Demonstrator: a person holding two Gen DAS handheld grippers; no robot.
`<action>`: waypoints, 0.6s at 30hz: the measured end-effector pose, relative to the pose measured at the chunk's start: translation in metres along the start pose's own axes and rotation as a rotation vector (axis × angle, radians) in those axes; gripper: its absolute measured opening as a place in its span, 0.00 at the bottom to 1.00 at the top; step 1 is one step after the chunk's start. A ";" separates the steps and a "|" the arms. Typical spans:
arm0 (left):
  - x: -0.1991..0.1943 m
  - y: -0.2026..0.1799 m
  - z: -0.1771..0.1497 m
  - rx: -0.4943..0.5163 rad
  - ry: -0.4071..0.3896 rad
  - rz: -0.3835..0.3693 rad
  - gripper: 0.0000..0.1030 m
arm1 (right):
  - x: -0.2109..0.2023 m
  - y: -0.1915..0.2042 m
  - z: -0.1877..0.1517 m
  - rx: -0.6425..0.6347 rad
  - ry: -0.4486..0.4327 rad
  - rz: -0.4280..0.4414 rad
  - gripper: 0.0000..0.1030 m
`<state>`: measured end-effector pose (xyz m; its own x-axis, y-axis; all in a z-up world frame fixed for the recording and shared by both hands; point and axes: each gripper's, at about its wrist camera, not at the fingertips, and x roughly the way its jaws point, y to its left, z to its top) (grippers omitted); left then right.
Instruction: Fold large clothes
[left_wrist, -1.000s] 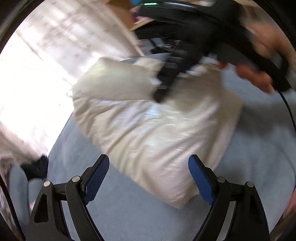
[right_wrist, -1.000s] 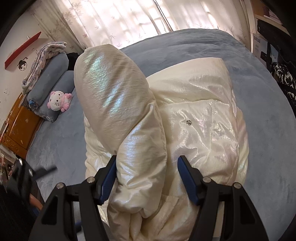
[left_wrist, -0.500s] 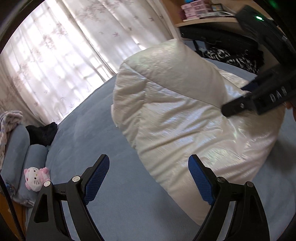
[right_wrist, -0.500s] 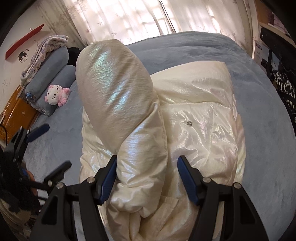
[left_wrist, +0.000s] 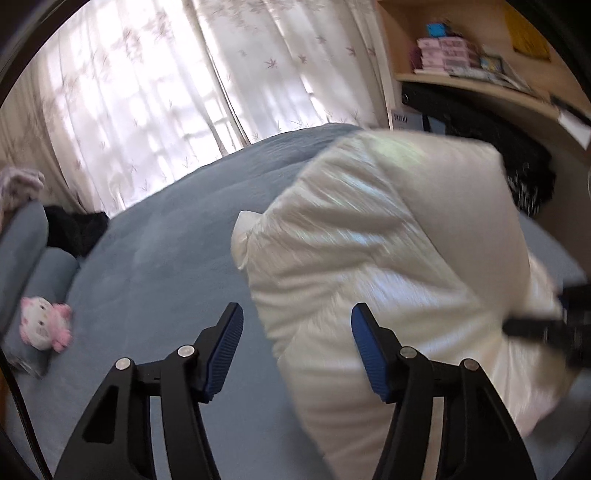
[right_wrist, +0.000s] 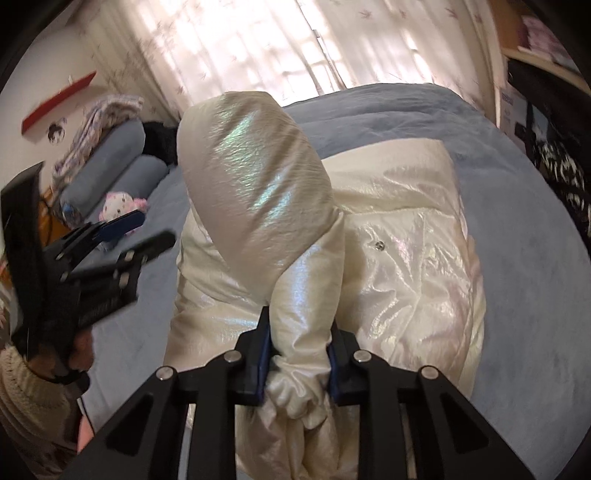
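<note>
A shiny cream puffer jacket (right_wrist: 399, 236) lies on the blue bed (right_wrist: 524, 229). Its sleeve (right_wrist: 258, 177) arches up over the body. My right gripper (right_wrist: 299, 350) is shut on the sleeve's cuff end. In the left wrist view the jacket (left_wrist: 388, 258) is a puffy heap at the right, and my left gripper (left_wrist: 297, 347) is open and empty, just left of the heap and above the bed (left_wrist: 166, 251). The left gripper also shows in the right wrist view (right_wrist: 122, 232), to the left of the jacket.
Blue bolster pillows (right_wrist: 110, 162) and a pink-and-white plush toy (left_wrist: 44, 325) lie at the head of the bed. Curtains (left_wrist: 147, 92) hang behind it. A wooden shelf (left_wrist: 480, 74) with books and dark clutter (left_wrist: 528, 177) stands at the right.
My right gripper has closed on the sleeve cuff. My left gripper has swung away from over the jacket to its left side and stays open.
</note>
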<state>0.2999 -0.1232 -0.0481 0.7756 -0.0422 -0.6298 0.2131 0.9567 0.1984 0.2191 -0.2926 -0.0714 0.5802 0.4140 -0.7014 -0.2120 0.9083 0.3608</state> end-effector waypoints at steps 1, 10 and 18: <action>0.006 -0.002 0.004 -0.007 0.000 -0.006 0.58 | 0.000 -0.005 -0.003 0.022 -0.005 0.008 0.23; 0.058 -0.046 0.029 0.024 0.024 0.011 0.58 | 0.008 -0.059 -0.029 0.238 -0.054 0.101 0.23; 0.096 -0.095 0.029 0.127 0.067 0.141 0.58 | 0.028 -0.085 -0.051 0.327 -0.090 0.142 0.24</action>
<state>0.3708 -0.2265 -0.1056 0.7628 0.1125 -0.6368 0.1823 0.9074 0.3787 0.2135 -0.3551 -0.1529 0.6328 0.5147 -0.5785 -0.0418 0.7687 0.6383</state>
